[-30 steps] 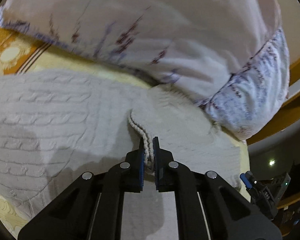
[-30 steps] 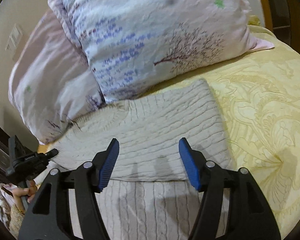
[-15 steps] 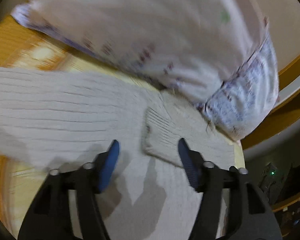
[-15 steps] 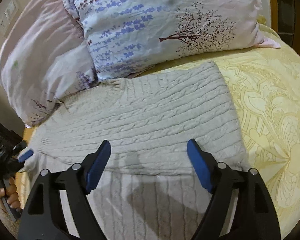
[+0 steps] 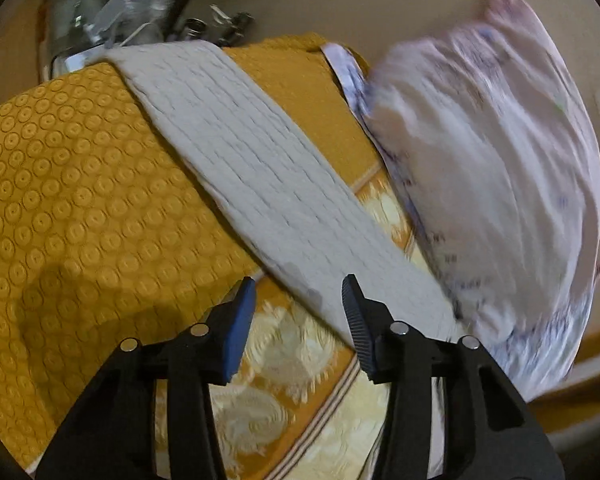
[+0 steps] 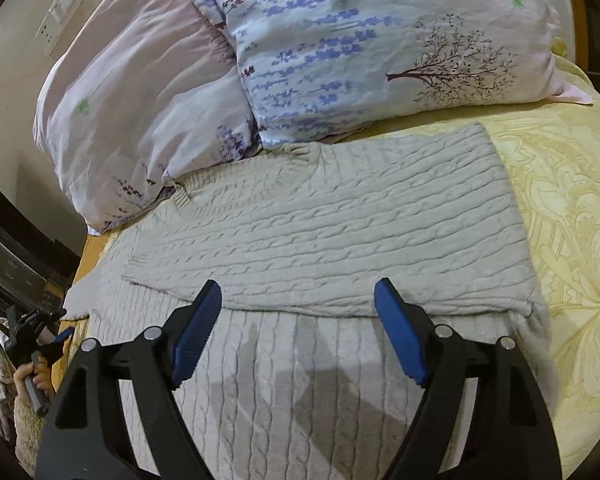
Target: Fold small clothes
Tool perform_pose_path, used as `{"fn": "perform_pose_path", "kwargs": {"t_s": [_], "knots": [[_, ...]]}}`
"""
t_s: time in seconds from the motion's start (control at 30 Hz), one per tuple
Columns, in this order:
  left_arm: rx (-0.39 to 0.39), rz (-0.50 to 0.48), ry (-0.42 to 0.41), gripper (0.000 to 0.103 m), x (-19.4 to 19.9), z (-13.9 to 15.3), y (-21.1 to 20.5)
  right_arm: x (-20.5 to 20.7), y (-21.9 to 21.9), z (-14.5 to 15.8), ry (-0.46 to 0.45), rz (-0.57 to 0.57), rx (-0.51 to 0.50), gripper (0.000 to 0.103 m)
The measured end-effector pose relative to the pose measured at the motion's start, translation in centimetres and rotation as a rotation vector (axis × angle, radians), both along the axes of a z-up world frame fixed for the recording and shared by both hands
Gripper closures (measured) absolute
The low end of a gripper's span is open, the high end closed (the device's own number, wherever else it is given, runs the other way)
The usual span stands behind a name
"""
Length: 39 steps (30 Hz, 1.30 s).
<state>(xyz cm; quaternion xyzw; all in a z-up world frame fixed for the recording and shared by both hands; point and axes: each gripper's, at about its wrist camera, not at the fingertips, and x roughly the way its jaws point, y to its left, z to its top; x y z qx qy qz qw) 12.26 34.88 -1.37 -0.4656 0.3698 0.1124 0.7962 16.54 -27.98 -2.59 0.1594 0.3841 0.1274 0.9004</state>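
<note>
A cream cable-knit sweater [image 6: 339, 216] lies flat on the yellow bed, one side folded across its body. My right gripper [image 6: 298, 320] is open and empty, hovering above the folded edge. In the left wrist view the sweater's long sleeve [image 5: 260, 176] stretches diagonally over the orange bedspread. My left gripper [image 5: 298, 308] is open and empty just above the sleeve's near end. The left gripper also shows in the right wrist view [image 6: 40, 336] at the bed's left edge.
Two floral pillows [image 6: 359, 40] [image 6: 140, 120] lie at the head of the bed, touching the sweater's collar; one shows blurred in the left view [image 5: 479, 180]. Cluttered items [image 5: 112, 12] stand beyond the bed's far edge. Yellow bedspread [image 6: 571, 200] lies to the right.
My left gripper opened, let go of the sweater's edge, and swung away towards the outstretched sleeve. My right gripper stayed open and drew back slightly.
</note>
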Motion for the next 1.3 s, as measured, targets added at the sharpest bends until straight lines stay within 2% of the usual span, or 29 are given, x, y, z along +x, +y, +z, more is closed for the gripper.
{"fn": "perform_pose_path", "kwargs": {"t_s": [0.13,0.23,0.33,0.4,0.47,0.6,0.77,0.9,0.97,1.03,1.1,1.2,1.3], "knots": [[-0.029,0.087,-0.021,0.057,0.3,-0.4,1.8,0.0,-0.5,-0.1,0.001,-0.012,0.006,0.025],[-0.041,0.124,-0.03,0.062,0.8,-0.6,2.9,-0.1,-0.7,-0.2,0.0,-0.02,0.007,0.025],[-0.054,0.144,-0.035,0.075,0.9,-0.8,4.3,-0.1,-0.8,-0.3,0.002,-0.019,0.011,0.025],[-0.065,0.148,-0.037,0.094,1.1,-1.3,4.8,-0.1,-0.9,-0.5,0.004,-0.015,0.015,0.025],[-0.068,0.151,-0.051,0.096,1.3,-1.2,5.0,-0.2,-1.0,-0.5,0.003,-0.012,0.018,0.025],[0.001,0.104,-0.116,0.097,1.8,1.2,3.8,-0.5,-1.6,-0.4,-0.009,-0.017,0.023,0.025],[0.077,-0.053,-0.252,0.097,3.8,6.3,-1.1,-0.9,-2.8,0.0,-0.031,-0.035,0.044,0.025],[0.105,-0.26,-0.347,0.097,6.0,9.4,-8.7,-1.2,-3.3,0.0,-0.04,-0.044,0.051,0.025],[0.107,-0.391,-0.385,0.097,7.3,10.2,-13.8,-1.4,-3.6,-0.1,-0.042,-0.047,0.053,0.025],[0.089,-0.53,-0.402,0.097,8.5,9.9,-19.5,-1.6,-3.8,-0.2,-0.043,-0.051,0.055,0.025],[0.084,-0.627,-0.39,0.097,9.2,9.0,-23.8,-1.7,-4.0,-0.4,-0.04,-0.055,0.057,0.025],[0.095,-0.802,-0.312,0.097,10.2,5.7,-31.1,-1.8,-4.2,-0.7,-0.03,-0.058,0.049,0.025],[0.111,-0.887,-0.225,0.097,10.4,3.0,-34.7,-1.7,-4.0,-0.8,-0.019,-0.049,0.029,0.025]]}}
